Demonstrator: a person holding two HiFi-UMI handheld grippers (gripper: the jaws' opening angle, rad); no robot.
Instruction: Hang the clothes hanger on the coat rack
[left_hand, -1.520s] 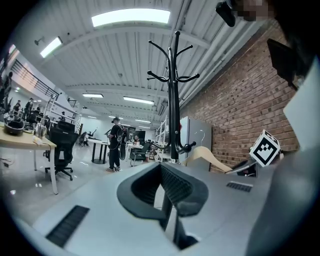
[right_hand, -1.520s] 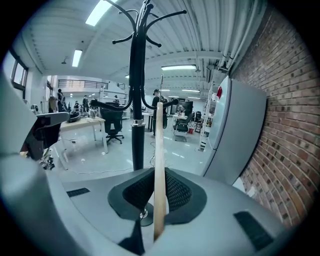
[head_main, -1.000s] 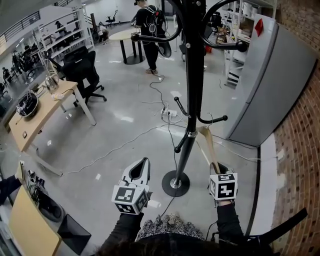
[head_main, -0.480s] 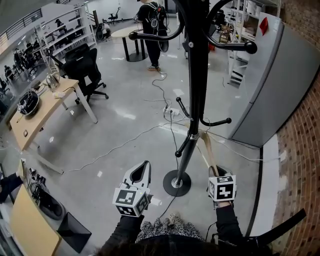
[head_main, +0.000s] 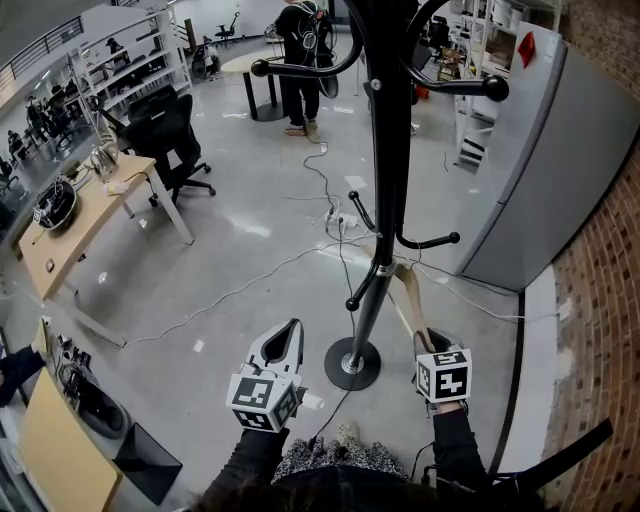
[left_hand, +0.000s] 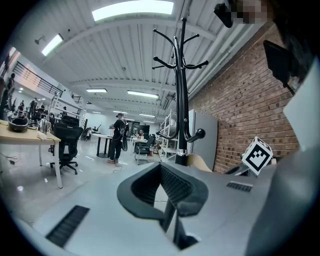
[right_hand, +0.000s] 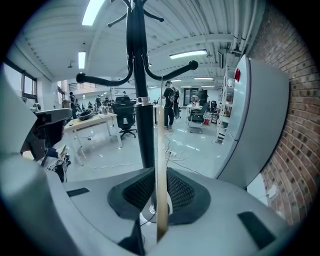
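The black coat rack (head_main: 388, 150) stands on a round base (head_main: 352, 365) just ahead of me, with curved arms high up and short hooks lower down (head_main: 425, 242). My right gripper (head_main: 428, 340) is shut on a pale wooden clothes hanger (head_main: 413, 290), which rises from the jaws toward the lower hooks, right of the pole. In the right gripper view the hanger (right_hand: 161, 150) runs straight up between the jaws of the right gripper (right_hand: 160, 187), beside the coat rack pole (right_hand: 141, 75). My left gripper (head_main: 293, 328) is shut and holds nothing, left of the base; the coat rack (left_hand: 181, 100) shows beyond the left gripper (left_hand: 162, 175).
A tall grey cabinet (head_main: 540, 160) and a brick wall (head_main: 600, 300) close off the right. Cables and a power strip (head_main: 340, 225) lie on the floor behind the rack. A wooden desk (head_main: 90, 215) and black office chair (head_main: 165, 140) stand left; a person (head_main: 300, 40) stands far back.
The head view has shifted a little. Both grippers stay in about the same place, with the hanger still beside the pole. The person at the back has stepped slightly.
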